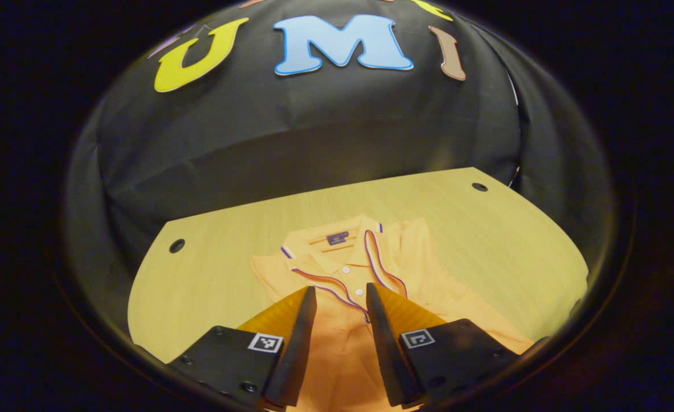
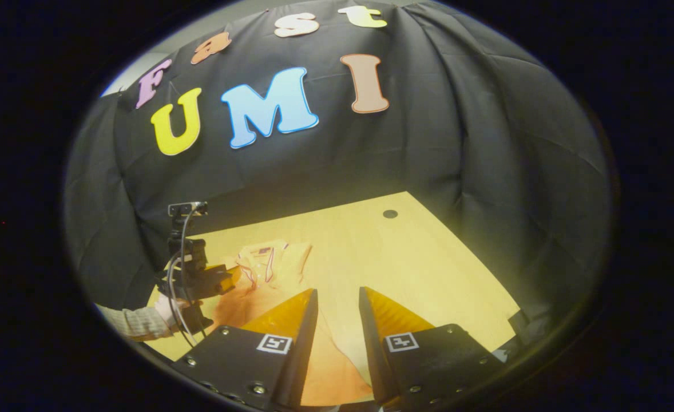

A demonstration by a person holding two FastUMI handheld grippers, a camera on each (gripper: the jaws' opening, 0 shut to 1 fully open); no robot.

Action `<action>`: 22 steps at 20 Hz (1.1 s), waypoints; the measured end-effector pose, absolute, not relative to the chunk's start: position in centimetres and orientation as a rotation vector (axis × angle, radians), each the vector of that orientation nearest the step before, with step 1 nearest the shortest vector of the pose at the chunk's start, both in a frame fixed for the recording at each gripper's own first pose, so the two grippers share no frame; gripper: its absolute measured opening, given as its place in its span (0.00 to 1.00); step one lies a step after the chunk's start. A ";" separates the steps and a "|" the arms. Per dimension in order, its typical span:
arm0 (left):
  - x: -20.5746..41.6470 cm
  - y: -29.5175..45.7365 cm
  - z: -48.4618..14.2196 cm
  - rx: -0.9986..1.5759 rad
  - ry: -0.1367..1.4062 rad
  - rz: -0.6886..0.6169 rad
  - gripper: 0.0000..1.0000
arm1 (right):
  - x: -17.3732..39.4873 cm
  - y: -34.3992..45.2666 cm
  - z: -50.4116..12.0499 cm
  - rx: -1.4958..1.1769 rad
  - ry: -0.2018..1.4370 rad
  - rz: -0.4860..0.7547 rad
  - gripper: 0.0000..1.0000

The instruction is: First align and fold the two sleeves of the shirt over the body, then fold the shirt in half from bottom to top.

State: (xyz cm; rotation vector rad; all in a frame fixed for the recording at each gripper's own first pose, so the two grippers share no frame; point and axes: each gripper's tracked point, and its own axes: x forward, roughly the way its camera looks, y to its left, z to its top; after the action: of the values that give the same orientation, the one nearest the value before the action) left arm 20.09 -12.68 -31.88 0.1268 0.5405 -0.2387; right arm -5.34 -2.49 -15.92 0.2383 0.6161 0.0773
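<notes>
While the orange polo shirt (image 1: 337, 269) lies flat on the wooden counter (image 1: 211, 286), collar toward the back wall, left claw (image 1: 341, 297) hovers over its placket, fingers apart, gripping nothing. Right claw (image 2: 337, 300) sits near the shirt's edge, fingers likewise apart.

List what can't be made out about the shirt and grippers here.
- Shirt hem and lower body: left gripper view, covered by the left gripper and cut by the bottom edge.
- Sleeve state: right gripper view, shirt small and blurred beside the right gripper.
</notes>
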 end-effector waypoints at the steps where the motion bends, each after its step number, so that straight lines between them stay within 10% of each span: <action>1: 19.0 -12.1 -31.5 0.122 0.541 -0.236 0.67 | -5.5 -2.2 -16.5 0.232 0.624 0.092 0.45; 16: -4.0 -3.1 -36.0 0.130 0.710 -0.135 0.65 | -11.8 2.1 -28.3 0.148 0.936 0.318 0.55; 22: -9.4 -1.8 -38.4 0.093 0.835 -0.090 0.87 | -14.8 3.4 -31.5 0.099 1.085 0.352 0.74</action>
State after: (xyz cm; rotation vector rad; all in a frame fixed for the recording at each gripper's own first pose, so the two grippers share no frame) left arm -9.45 -1.78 -38.38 0.0933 0.8349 -0.0900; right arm -14.78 3.44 -31.49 0.0988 1.0851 0.3523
